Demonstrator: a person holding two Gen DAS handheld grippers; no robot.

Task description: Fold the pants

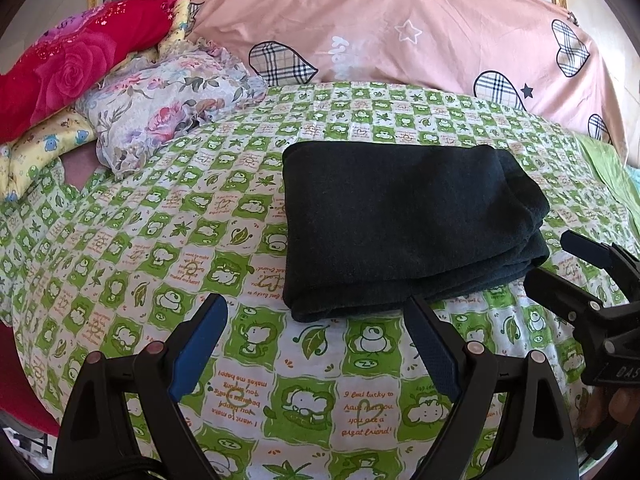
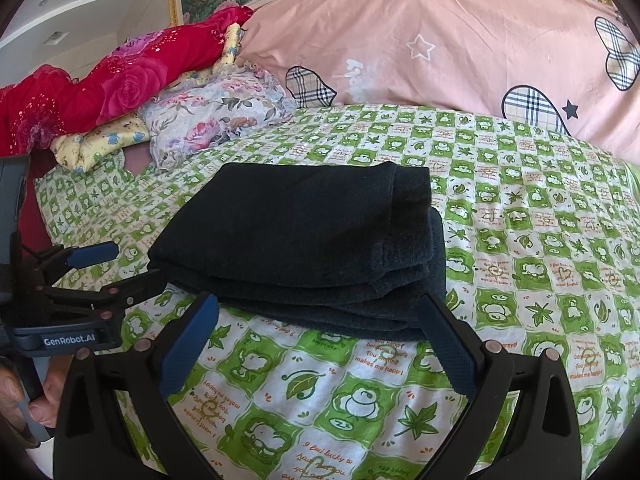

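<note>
I see the bed [image 1: 168,264], spread with a green-and-white checked sheet [image 2: 520,216], filling both views. A pink pillow [image 1: 400,32] with plaid hearts lies along its far edge; red, floral and yellow cloths [image 1: 132,92] are heaped at the far left. The dark pants [image 1: 400,224] lie folded in a flat stack of layers at the middle of the sheet. My left hand-held gripper [image 1: 316,344] is released, its blue-padded jaws spread wide just short of the stack's near edge, gripping nothing. My right hand-held gripper [image 2: 316,340] is likewise released, jaws apart at the stack's near edge, its right finger [image 2: 448,344] overlapping the bottom fold; I cannot tell whether they touch.
</note>
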